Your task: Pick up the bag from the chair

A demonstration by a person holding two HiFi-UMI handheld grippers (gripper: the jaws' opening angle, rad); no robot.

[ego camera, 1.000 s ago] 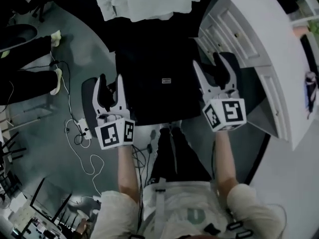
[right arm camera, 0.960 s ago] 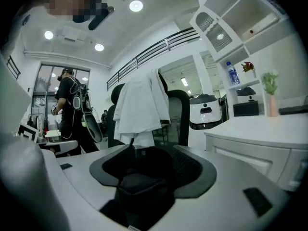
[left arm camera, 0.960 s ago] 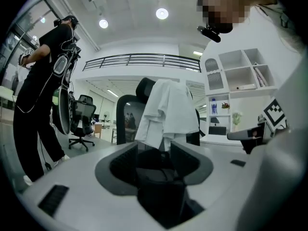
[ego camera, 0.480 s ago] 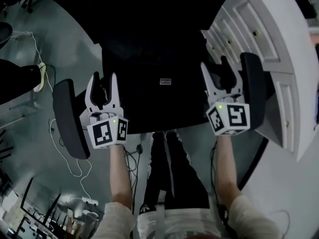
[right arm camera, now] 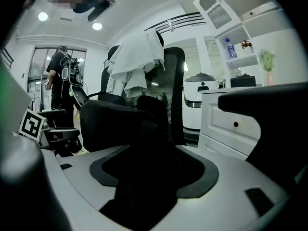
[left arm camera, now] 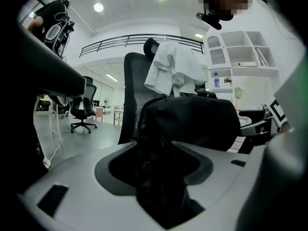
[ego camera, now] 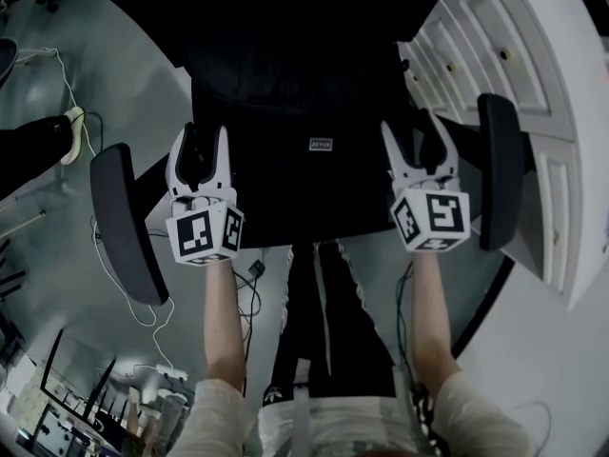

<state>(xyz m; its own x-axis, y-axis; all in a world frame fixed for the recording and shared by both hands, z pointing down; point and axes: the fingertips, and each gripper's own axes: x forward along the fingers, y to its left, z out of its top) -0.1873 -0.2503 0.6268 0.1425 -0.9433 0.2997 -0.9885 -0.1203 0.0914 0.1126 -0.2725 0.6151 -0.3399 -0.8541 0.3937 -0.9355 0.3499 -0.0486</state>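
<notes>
A black bag [ego camera: 295,112] with a small label lies on the seat of a black office chair [ego camera: 285,212]. My left gripper [ego camera: 201,146] is at the bag's left side and my right gripper [ego camera: 416,141] at its right side, both at about the same height. Each stands open with dark bag fabric lying between its jaws. In the left gripper view the bag [left arm camera: 192,121] bulks up just ahead of the gripper [left arm camera: 159,177]. The bag [right arm camera: 120,124] fills the middle of the right gripper view, just beyond that gripper [right arm camera: 154,177]. I cannot tell which part of the bag sits in the jaws.
The chair's armrests [ego camera: 119,222] [ego camera: 500,184] flank my grippers on the outside. A white cabinet [ego camera: 514,55] with drawers stands close on the right. A white cloth [left arm camera: 173,69] hangs over the chair's back. Cables [ego camera: 57,65] lie on the grey floor. Another person [right arm camera: 60,81] stands at the back.
Both grippers have moved forward along the bag's sides and the bag's fabric now lies between their jaws. The armrests have come nearer in the head view. The jaws' spread looks unchanged.
</notes>
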